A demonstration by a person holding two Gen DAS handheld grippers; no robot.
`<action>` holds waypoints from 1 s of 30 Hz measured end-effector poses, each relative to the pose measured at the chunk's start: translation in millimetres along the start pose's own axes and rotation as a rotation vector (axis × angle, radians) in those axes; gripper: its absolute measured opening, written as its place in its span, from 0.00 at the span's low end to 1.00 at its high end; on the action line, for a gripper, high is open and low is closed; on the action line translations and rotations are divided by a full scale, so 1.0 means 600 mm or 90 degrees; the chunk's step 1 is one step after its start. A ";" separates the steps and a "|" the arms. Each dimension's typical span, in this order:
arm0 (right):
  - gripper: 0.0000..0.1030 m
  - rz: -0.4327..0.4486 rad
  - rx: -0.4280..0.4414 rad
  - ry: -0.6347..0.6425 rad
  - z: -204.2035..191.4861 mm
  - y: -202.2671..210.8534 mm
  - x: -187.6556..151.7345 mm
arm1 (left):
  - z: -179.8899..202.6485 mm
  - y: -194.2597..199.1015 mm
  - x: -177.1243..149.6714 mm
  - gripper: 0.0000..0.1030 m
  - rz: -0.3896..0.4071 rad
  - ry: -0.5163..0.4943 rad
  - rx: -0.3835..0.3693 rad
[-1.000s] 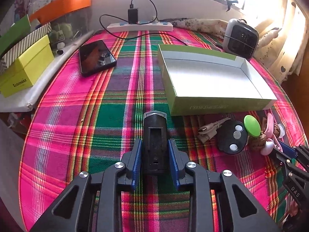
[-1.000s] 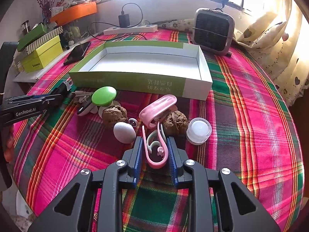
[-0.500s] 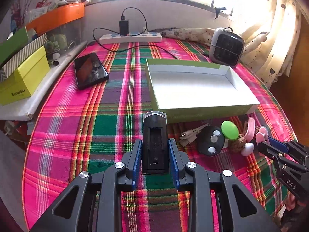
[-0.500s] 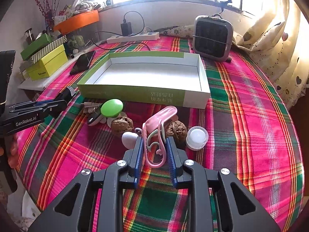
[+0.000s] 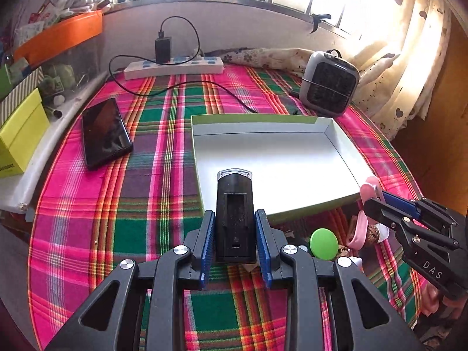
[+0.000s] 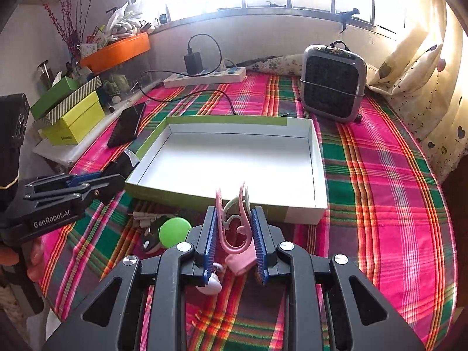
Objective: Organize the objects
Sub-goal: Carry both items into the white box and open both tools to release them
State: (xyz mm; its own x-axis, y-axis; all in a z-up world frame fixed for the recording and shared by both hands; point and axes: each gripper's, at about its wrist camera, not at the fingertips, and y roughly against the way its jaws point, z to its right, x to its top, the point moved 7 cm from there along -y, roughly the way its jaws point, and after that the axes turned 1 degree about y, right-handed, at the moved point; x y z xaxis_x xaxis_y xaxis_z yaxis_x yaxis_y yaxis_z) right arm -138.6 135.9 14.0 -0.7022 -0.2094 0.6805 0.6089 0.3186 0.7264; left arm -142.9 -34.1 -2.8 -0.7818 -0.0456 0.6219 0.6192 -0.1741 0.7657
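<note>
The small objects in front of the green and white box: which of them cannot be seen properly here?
- Left wrist view: round green disc shows; neighbours hidden behind left gripper.
- Right wrist view: small white piece partly hidden under right gripper, which holds pink earhook piece.

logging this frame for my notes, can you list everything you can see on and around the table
shallow box: 1, green outside, white inside, mid-table, nothing inside
black device: 1, held above the box's near left corner
pink ear-hook piece: 1, pink and pale green, held before the box's near wall
green round disc: 1, on the cloth before the box
phone: 1, black, left of the box
power strip: 1, white, charger plugged in, back edge
small heater: 1, grey and black, back right
yellow box: 1, left shelf
orange tray: 1, back left
plaid cloth: 1, pink and green
left gripper: shut on the black device
right gripper: shut on the ear-hook piece
</note>
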 end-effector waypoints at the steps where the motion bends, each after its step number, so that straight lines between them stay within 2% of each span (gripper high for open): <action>1: 0.24 -0.002 0.003 -0.003 0.000 -0.006 0.007 | -0.001 -0.006 0.005 0.24 -0.001 0.003 -0.001; 5: 0.24 -0.016 0.011 -0.007 -0.001 -0.035 0.032 | 0.001 -0.022 0.028 0.24 0.007 0.000 0.001; 16: 0.24 -0.058 0.013 -0.016 -0.006 -0.131 0.088 | 0.002 -0.094 0.072 0.24 -0.011 -0.007 0.001; 20: 0.24 -0.079 0.015 -0.021 -0.006 -0.162 0.097 | -0.006 -0.121 0.078 0.24 -0.030 0.002 0.005; 30: 0.24 -0.102 0.009 -0.010 -0.015 -0.207 0.109 | -0.002 -0.140 0.095 0.24 -0.027 -0.028 0.019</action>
State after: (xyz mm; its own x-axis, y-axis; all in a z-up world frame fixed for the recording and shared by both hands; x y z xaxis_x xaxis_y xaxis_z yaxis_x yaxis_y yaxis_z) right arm -257.0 74.5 -30.6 -0.7953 -0.2444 0.5548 0.4839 0.2954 0.8238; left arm -239.6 -23.2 -32.1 -0.8042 0.0039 0.5944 0.5875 -0.1462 0.7959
